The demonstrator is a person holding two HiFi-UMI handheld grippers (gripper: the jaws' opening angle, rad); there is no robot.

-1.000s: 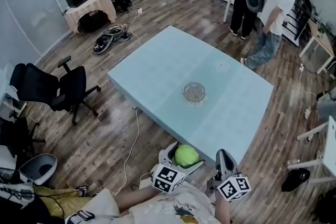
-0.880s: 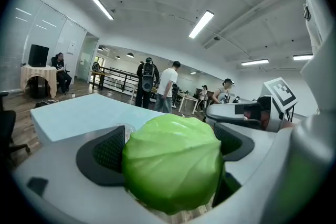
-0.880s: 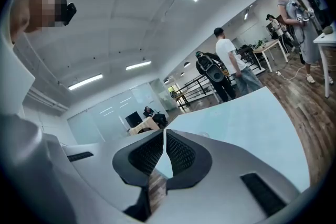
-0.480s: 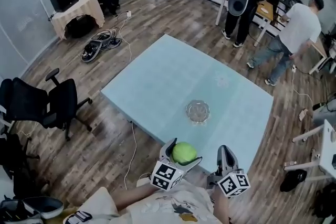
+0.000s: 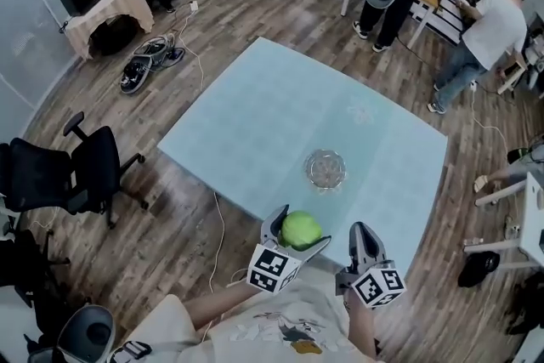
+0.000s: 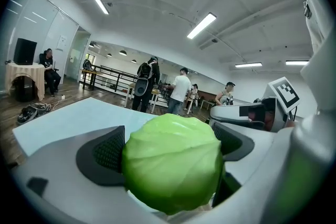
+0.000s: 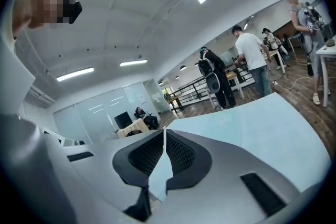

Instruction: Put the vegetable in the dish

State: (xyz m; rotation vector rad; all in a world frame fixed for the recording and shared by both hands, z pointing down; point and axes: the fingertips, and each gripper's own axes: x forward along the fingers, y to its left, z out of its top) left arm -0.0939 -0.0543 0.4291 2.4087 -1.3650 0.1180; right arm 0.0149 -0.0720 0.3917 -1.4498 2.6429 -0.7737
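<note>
A round green cabbage [image 5: 300, 229] sits clamped between the jaws of my left gripper [image 5: 297, 232], close to my body and just short of the table's near edge. In the left gripper view the cabbage [image 6: 172, 162] fills the gap between both dark pads. The clear glass dish [image 5: 325, 168] stands on the pale blue table [image 5: 272, 110], a little ahead and to the right of the cabbage. My right gripper [image 5: 363, 244] hovers beside the left one, jaws shut with nothing between them; in its own view its pads meet at the tips [image 7: 164, 145].
Two people [image 5: 480, 34] stand beyond the table's far right corner. An office chair [image 5: 64, 174] is on the floor to the left, and a cable [image 5: 214, 246] runs along the wooden floor by the table's near left edge.
The view has shifted forward toward the table, so the dish sits slightly lower and nearer. The cabbage stays held in the left gripper. The person in white walked right.
</note>
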